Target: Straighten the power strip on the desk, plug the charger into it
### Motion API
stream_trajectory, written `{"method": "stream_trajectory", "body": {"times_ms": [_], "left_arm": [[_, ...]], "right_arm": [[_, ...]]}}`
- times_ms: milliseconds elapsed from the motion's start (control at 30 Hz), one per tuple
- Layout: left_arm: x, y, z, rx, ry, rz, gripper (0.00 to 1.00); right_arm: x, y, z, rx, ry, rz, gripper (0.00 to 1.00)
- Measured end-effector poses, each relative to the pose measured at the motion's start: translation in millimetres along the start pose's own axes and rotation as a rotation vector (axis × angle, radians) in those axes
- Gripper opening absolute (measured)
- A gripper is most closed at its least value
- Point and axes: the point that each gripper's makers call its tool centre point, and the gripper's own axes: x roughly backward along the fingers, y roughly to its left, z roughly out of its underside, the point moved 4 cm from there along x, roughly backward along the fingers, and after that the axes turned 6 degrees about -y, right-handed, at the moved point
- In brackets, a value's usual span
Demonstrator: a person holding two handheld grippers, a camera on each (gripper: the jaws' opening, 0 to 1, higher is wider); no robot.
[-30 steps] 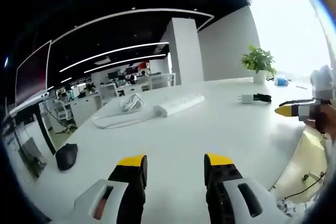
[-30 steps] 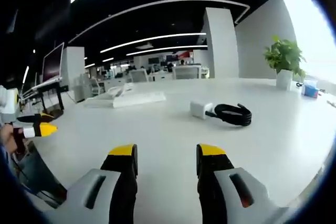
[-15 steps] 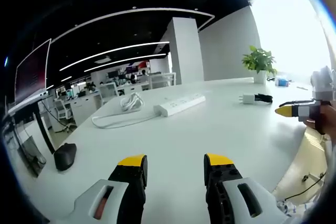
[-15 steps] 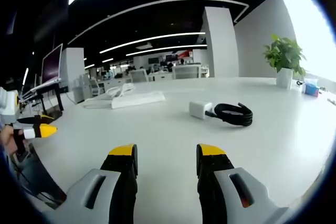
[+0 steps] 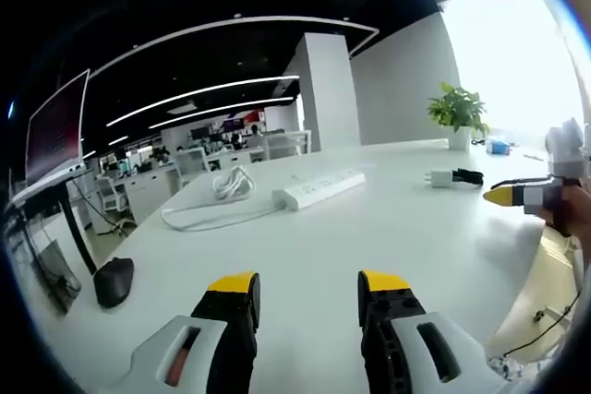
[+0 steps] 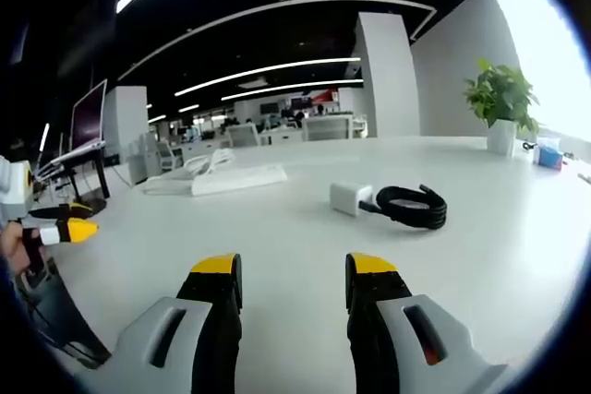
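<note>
A white power strip lies slanted on the white desk, its coiled white cord trailing to the left; it also shows far off as the power strip. The white charger with its coiled black cable rests ahead of my right gripper, which is open and holds nothing. The charger sits far right of the strip. My left gripper is open and empty, well short of the strip. The right gripper's yellow tip enters from the right; the left gripper's tip enters from the left.
A black mouse lies near the desk's left edge. A potted plant and a small blue object stand at the far right. A monitor hangs at left. Office desks and chairs fill the background.
Both views have drifted slightly; the power strip and charger sit a touch lower and nearer in view. Nothing on the desk has been moved, and both grippers stay open.
</note>
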Motion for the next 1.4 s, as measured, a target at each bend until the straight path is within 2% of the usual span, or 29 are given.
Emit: {"method": "stream_trajectory", "body": {"times_ms": [300,467,700,1067,1400], "left_arm": [[-6,3.1,-4.5,0.002,-0.013,0.0,0.43],[-9,5.0,-7.4,0.003,-0.022,-0.001,0.43],[-15,5.3,-10.8,0.001,-0.032,0.009,0.42],[-37,8.0,-19.1,-0.019,-0.065,0.007,0.41],[-53,10.1,-23.3,-0.029,-0.068,0.016,0.39]], "right_arm": [[-9,-7,-9.5,0.007,-0.014,-0.016,0.45],[-16,-4,-15.1,-0.021,-0.027,-0.057,0.43],[-25,-1,-17.3,0.006,-0.031,-0.082,0.43],[-43,-2,-27.2,0.06,-0.059,-0.11,0.42],[-61,-4,-36.0,0.064,-0.066,-0.166,0.39]]}}
